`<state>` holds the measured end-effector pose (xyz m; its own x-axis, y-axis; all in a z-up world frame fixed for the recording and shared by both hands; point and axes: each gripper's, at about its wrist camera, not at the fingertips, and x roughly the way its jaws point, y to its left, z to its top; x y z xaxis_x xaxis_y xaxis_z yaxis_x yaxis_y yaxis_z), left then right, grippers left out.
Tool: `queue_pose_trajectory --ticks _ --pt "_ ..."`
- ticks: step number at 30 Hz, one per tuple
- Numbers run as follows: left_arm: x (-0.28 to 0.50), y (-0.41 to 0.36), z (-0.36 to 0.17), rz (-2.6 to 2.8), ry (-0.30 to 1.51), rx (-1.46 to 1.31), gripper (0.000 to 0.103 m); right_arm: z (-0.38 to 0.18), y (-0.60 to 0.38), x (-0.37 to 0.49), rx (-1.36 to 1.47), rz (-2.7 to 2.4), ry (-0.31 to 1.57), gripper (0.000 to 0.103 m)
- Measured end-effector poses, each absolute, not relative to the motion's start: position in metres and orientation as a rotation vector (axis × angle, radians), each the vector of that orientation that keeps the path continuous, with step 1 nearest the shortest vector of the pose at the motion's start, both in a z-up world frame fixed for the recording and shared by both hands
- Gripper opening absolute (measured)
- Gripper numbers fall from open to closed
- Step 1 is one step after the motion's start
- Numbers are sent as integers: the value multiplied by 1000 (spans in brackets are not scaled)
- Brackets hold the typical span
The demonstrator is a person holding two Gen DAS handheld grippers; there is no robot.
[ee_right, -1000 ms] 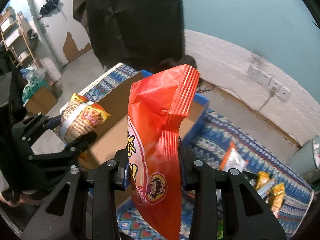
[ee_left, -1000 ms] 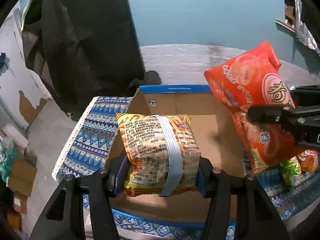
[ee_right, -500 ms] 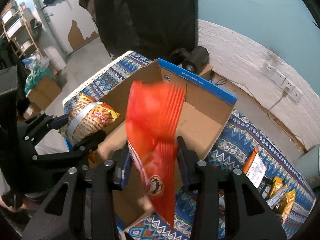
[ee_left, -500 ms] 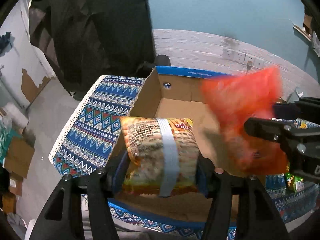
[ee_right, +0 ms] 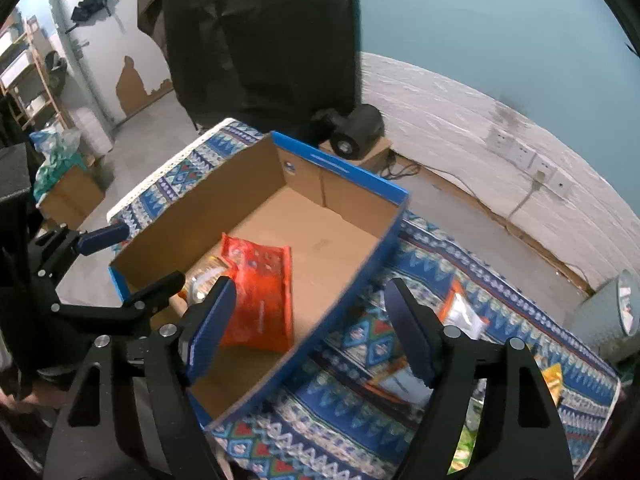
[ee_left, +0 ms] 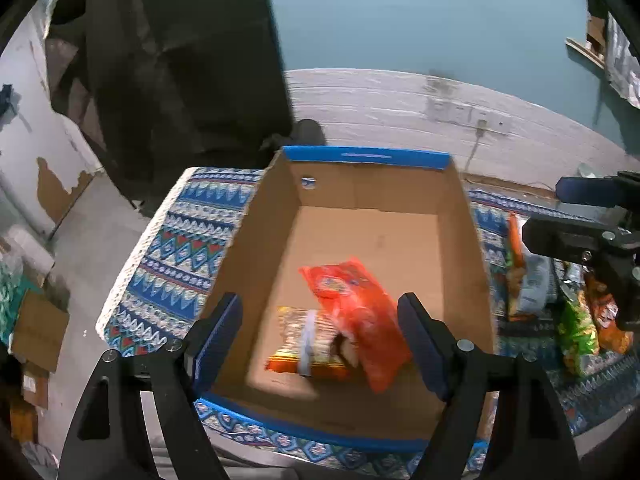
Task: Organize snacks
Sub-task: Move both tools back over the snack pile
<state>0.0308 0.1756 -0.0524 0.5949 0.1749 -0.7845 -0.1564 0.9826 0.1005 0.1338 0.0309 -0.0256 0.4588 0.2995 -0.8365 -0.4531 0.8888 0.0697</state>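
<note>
While both grippers hover over the table, the patterned blue tablecloth (ee_right: pixel 432 264) spans the whole work surface. On it sits the blue-edged cardboard box (ee_left: pixel 460 216), open at the top. Left gripper (ee_left: pixel 320 344): fingers spread wide, holding nothing, positioned above the near end of the box. Right gripper (ee_right: pixel 308 328): fingers likewise spread apart and empty, positioned over the right wall of the box. Inside, at the near end of the floor, the orange-red snack bag (ee_left: pixel 356 316) lies partly on top of the yellow snack packet (ee_left: pixel 296 340). Loose snack packets (ee_left: pixel 576 324) lie on the cloth, just outside the box's right wall
</note>
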Motion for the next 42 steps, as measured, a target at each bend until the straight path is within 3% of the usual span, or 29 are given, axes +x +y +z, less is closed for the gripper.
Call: queue_pose_trajectory --ticks 42 --pt "42 -51 -73 -193 1060 225 81 -54 -209 58 -16 185 1115 80"
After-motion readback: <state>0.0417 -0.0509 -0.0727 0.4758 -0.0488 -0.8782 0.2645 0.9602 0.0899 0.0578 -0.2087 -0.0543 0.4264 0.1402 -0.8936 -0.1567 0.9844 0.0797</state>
